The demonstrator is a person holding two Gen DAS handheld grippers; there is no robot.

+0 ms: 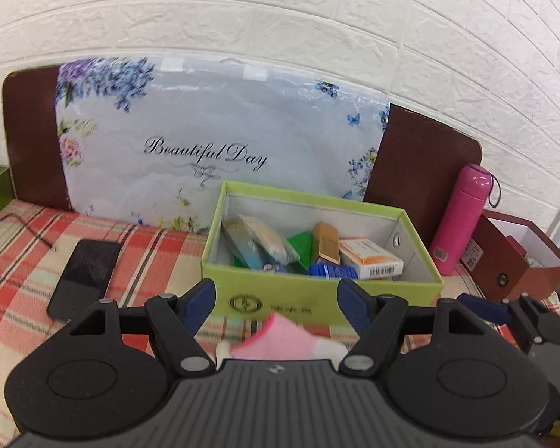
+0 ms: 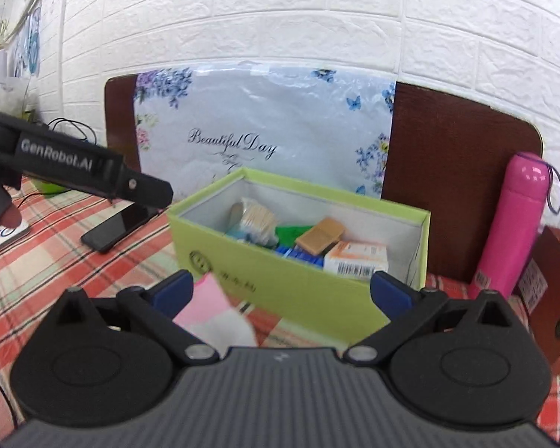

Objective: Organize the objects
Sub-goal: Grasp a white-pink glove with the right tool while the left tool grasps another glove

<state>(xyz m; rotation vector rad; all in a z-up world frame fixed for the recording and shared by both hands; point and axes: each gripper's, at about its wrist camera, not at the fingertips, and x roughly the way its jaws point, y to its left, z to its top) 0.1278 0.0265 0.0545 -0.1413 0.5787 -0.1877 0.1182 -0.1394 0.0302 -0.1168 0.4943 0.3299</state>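
1. Closest to us, the left gripper (image 1: 276, 298) has its blue-padded jaws spread apart with nothing pinched. A pink and white folded cloth piece (image 1: 280, 339) lies on the red, green and cream plaid cloth (image 1: 15, 272) just under it – blurry, so we can't say what it is exactly.
2. Same deal for the right gripper (image 2: 282, 289): jaws spread as wide as they go, nothing between the pads. The pink cloth shows low on its left side, beside the left finger, not gripped.
3. Just past both is the open lime-green cardboard box (image 1: 317, 295), sitting on the plaid. Inside it's a jumble – a white and orange carton with a barcode (image 1: 373, 261), a tan flat packet (image 1: 326, 242), something green, some blue bits and a clear-wrapped bundle.
4. Left of the box, a black smartphone (image 1: 84, 278) lies flat, screen up.
5. Right of the box, an upright pink insulated bottle (image 1: 461, 216), and beyond it an open dark red box (image 1: 519, 257).
6. At the back, a floral plastic bag reading "Beautiful Day" (image 1: 212, 142) leans on a brown headboard (image 1: 30, 130), with a white brick-pattern wall (image 1: 317, 18) behind.
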